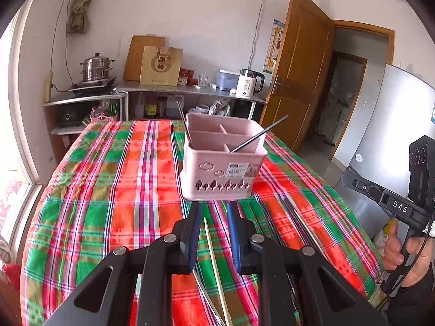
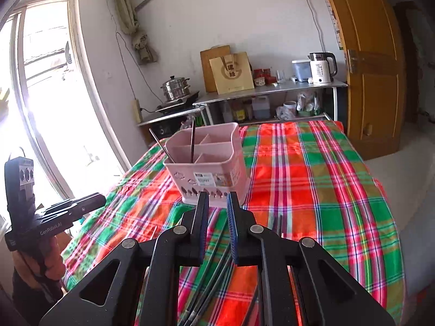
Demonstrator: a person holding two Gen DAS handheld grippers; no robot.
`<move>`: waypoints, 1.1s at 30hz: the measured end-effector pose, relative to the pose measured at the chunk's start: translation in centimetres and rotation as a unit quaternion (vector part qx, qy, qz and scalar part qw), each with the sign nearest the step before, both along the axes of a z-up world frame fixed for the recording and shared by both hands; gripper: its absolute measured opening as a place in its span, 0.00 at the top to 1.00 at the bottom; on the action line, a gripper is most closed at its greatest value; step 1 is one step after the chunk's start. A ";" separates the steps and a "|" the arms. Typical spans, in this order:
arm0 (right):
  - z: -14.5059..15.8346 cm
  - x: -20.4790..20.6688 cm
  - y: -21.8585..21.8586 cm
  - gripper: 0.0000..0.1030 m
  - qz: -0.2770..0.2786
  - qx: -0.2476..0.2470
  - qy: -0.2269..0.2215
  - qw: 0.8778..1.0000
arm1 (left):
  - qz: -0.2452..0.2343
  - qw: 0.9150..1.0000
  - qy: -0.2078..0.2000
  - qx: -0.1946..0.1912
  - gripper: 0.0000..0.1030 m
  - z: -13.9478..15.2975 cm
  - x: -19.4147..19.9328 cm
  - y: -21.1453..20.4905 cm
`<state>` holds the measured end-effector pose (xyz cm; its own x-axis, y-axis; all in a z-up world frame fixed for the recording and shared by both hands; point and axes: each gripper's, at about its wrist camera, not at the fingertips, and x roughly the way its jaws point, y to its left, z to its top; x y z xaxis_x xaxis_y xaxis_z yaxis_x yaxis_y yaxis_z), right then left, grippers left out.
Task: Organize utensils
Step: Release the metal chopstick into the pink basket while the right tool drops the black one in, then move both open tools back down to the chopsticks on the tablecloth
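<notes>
Chopsticks (image 1: 259, 135), 2 dark ones, leaned in the pink caddy (image 1: 223, 160) on the plaid tablecloth (image 1: 108, 190). The left gripper (image 1: 214, 209) hovered with fingers apart over a pale chopstick (image 1: 214, 266). The right gripper (image 2: 217, 198), fingers also apart and empty, hung above dark chopsticks (image 2: 214, 271) lying on the cloth.

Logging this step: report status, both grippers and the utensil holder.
Left gripper open, empty, over a pale chopstick. Right gripper open, empty, over dark chopsticks. Pink holder upright on the plaid cloth, two chopsticks inside. Path unobstructed.
</notes>
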<state>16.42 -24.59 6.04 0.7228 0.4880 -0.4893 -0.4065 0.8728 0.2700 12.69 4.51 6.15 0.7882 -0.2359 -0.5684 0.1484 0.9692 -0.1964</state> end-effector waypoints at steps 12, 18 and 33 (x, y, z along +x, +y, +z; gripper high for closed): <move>-2.7 0.2 0.9 0.87 0.014 -0.009 0.028 0.999 | 0.018 0.997 0.079 -0.003 0.82 -5.7 1.1 0.6; -3.8 0.9 1.3 0.87 0.016 -0.014 0.044 0.999 | 0.023 0.993 0.113 -0.004 0.82 -7.9 2.3 0.6; -4.5 -0.9 1.8 0.87 -0.034 -0.018 0.023 0.999 | 0.027 0.993 0.116 0.001 0.82 -9.0 2.1 1.1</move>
<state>15.48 -22.74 1.51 0.7303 0.4194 -0.5392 -0.3331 0.9078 0.2549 14.79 5.64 -2.85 0.6474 -0.1959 -0.7365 0.0477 0.9749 -0.2174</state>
